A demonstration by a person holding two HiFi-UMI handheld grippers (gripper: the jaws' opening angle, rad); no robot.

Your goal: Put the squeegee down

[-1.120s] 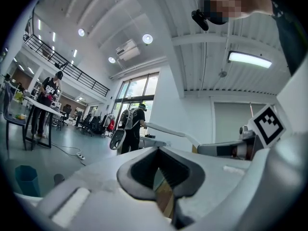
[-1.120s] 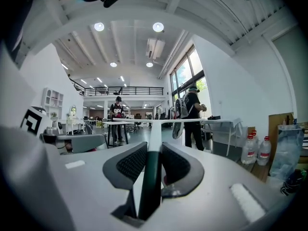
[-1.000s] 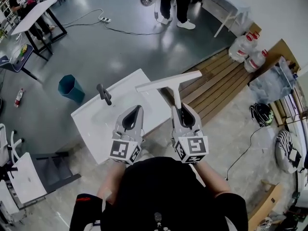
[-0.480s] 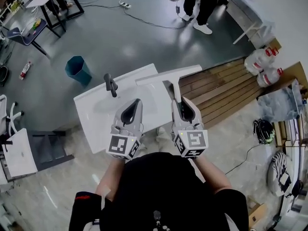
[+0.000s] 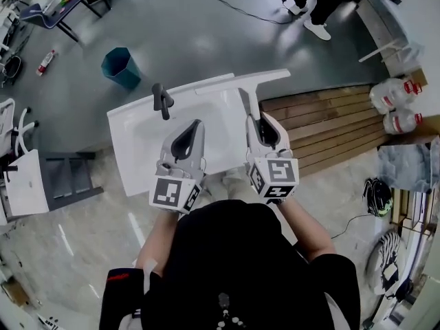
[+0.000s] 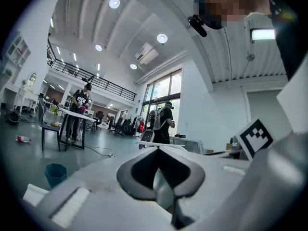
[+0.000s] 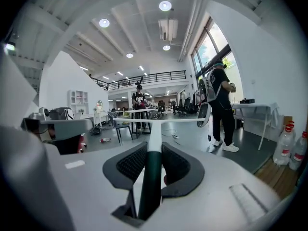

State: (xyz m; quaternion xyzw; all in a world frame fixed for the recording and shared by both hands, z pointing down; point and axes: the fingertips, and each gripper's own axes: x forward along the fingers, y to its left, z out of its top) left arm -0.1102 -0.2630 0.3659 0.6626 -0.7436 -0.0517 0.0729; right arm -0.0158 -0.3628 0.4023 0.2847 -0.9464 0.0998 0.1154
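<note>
While the right gripper (image 5: 262, 121) grips the squeegee (image 5: 242, 84) handle over the white table (image 5: 137, 139), setting it down remains; the left gripper (image 5: 195, 128) is closed, empty.

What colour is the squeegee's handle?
The squeegee handle is dark green; clearest in right gripper view.
</note>
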